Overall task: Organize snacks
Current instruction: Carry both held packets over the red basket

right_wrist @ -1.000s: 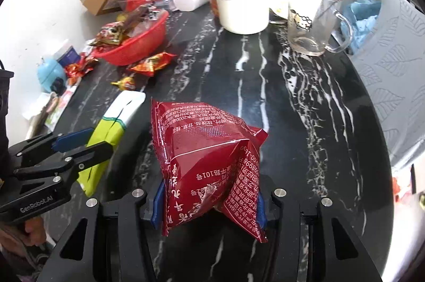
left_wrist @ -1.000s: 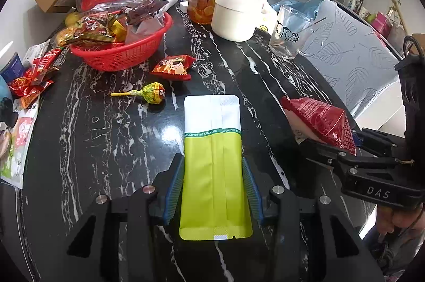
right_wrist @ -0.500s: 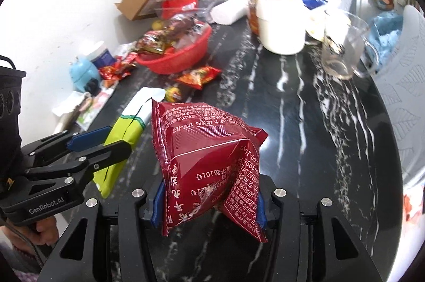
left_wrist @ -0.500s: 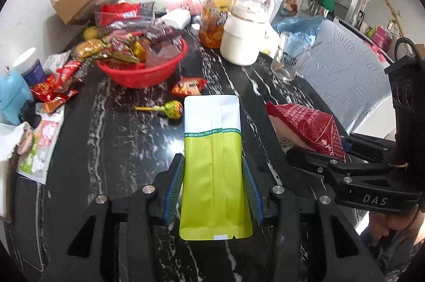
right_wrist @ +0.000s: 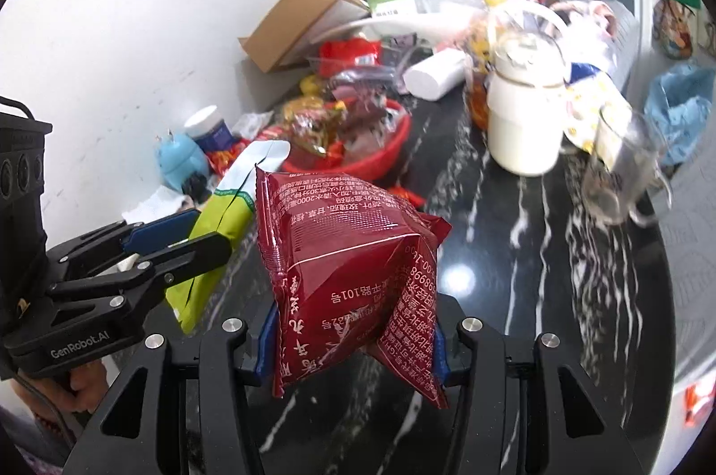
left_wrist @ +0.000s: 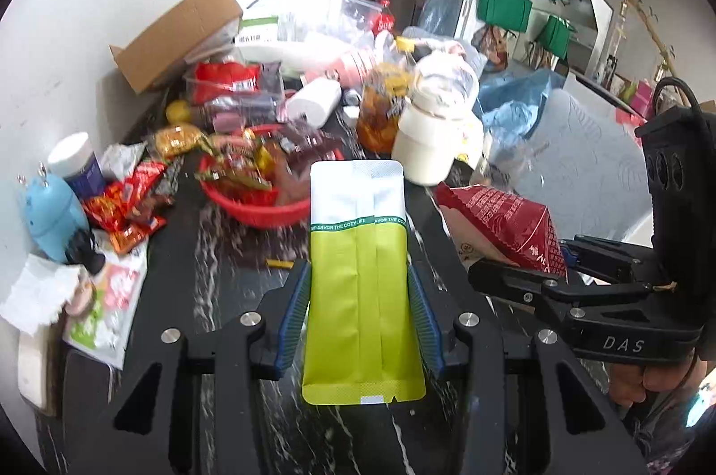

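- The round red plastic basket [left_wrist: 268, 213] was partly hidden behind the flat green and white pouch [left_wrist: 360, 287] in the left wrist view.
- The snacks heaped in this basket were blurred, so single packets could not be told apart.
- The clear glass mug [right_wrist: 620, 173] was smeared by motion blur in the right wrist view.
- The crinkled red snack bag [right_wrist: 353, 273] covered the table behind it, and its small print was too fine to read.
- The white paper sheet [left_wrist: 38, 291] was cut by the left edge.
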Demonstrator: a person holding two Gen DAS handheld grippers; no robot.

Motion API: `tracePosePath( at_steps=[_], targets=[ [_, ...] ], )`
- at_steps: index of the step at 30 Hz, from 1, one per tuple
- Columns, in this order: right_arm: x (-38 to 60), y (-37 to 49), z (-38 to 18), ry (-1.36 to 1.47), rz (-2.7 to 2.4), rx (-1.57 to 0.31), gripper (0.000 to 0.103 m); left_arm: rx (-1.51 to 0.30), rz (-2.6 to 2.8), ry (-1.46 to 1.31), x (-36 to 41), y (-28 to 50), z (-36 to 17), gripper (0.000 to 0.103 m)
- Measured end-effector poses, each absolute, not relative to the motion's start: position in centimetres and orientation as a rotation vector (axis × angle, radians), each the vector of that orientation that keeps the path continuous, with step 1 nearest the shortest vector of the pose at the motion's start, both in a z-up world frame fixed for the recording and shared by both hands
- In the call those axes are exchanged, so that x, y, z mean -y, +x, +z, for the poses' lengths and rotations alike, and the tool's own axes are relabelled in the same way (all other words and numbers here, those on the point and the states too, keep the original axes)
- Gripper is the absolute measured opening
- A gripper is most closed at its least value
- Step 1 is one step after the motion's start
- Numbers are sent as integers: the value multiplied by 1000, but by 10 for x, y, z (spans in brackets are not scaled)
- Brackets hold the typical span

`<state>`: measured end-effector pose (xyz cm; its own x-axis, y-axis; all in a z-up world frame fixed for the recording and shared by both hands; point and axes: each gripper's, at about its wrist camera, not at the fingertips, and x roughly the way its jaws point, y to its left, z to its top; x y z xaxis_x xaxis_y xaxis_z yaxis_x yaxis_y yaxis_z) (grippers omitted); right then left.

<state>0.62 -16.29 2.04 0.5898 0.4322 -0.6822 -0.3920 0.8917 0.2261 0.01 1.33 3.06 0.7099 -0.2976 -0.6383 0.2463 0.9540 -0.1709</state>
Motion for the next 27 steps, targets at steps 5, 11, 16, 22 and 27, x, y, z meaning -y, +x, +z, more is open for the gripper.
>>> tracePosePath(
  at_steps=[5, 11, 16, 22, 27],
  targets=[
    [156, 23, 31, 36, 486, -792, 51, -687, -288, -86, -21, 18, 42, 43],
    [151, 52, 39, 45, 503, -783, 51, -659, -274, -93, -30, 43, 52, 43],
    [148, 77, 46, 36, 506, -770, 51, -627, -260, -92, -37, 71, 61, 43],
    [140, 112, 52, 16, 506, -753, 51, -601, -236, -98, -47, 105, 67, 43],
    [130, 141, 55, 5, 508, -744, 51, -607, -220, -115, -56, 138, 62, 43]
  ],
)
